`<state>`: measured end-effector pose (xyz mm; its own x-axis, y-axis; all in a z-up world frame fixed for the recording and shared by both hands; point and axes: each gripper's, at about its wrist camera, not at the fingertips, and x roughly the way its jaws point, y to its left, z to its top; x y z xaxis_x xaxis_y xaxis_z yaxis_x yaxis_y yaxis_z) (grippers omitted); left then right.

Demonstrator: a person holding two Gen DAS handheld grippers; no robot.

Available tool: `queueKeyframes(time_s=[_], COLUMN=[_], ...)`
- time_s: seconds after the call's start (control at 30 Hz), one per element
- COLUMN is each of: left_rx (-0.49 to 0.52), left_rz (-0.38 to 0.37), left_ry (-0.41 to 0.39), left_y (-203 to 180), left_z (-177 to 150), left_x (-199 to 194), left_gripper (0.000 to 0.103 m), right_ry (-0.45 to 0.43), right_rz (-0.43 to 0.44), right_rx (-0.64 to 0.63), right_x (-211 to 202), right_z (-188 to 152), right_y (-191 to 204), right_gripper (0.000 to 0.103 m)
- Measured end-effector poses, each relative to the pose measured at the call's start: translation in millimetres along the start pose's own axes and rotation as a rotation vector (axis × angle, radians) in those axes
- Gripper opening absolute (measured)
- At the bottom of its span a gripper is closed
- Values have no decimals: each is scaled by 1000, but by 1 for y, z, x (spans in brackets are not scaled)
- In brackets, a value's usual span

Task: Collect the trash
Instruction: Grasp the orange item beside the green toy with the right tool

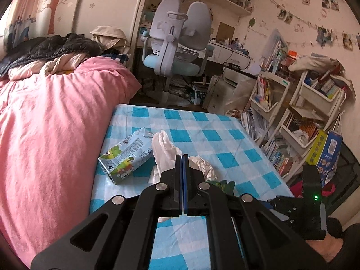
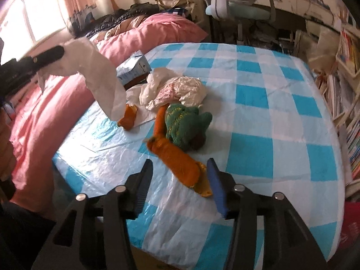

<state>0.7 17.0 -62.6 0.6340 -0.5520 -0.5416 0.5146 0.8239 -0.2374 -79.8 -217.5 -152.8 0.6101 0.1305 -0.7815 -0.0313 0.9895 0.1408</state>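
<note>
Left tongs (image 2: 59,52): pressed together on the top edge of a white plastic bag (image 2: 101,78), which hangs from them above the left side of the tabletop (image 2: 270,135), next to the pink bed.
Right tongs (image 2: 178,164): spread, gripping nothing, low over the near edge of the tabletop.
Nearest trash: an orange peel (image 2: 180,164) lies between the spread fingers, touching neither as far as I can tell.
Long axis: the peel runs from near right to far left, slanted across the gap.
Other trash: a second peel (image 2: 128,118) under the bag's low end; crumpled wrappers (image 2: 180,92); a milk carton (image 1: 126,155) farther left; a green knitted thing (image 2: 186,123) beside the peels.
Nearer hand: the right, by my judgement.
</note>
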Motion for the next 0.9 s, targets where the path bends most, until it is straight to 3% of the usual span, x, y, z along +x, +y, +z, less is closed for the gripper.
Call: queueKeyframes(time_s=[0.17, 0.3, 0.33, 0.63, 0.9], left_rx=[54, 98, 112, 155, 103], left_rz=[36, 74, 87, 142, 145], left_ry=[1, -7, -11, -55, -62], left_y=[-10, -19, -22, -39, -28], left_z=[-3, -5, -6, -11, -11], left_x=[0, -2, -4, -20, -27], left_gripper=[1, 1, 1, 1, 1], right_ry=[40, 49, 47, -30, -56], right_rz=[-44, -26, -18, 148, 118], right_rx=[-56, -41, -35, 111, 121], right_x=[13, 12, 10, -13, -19], right_z=[-4, -4, -4, -1, 2], right_y=[6, 1, 1, -12, -18], right_gripper=[58, 16, 13, 6, 6])
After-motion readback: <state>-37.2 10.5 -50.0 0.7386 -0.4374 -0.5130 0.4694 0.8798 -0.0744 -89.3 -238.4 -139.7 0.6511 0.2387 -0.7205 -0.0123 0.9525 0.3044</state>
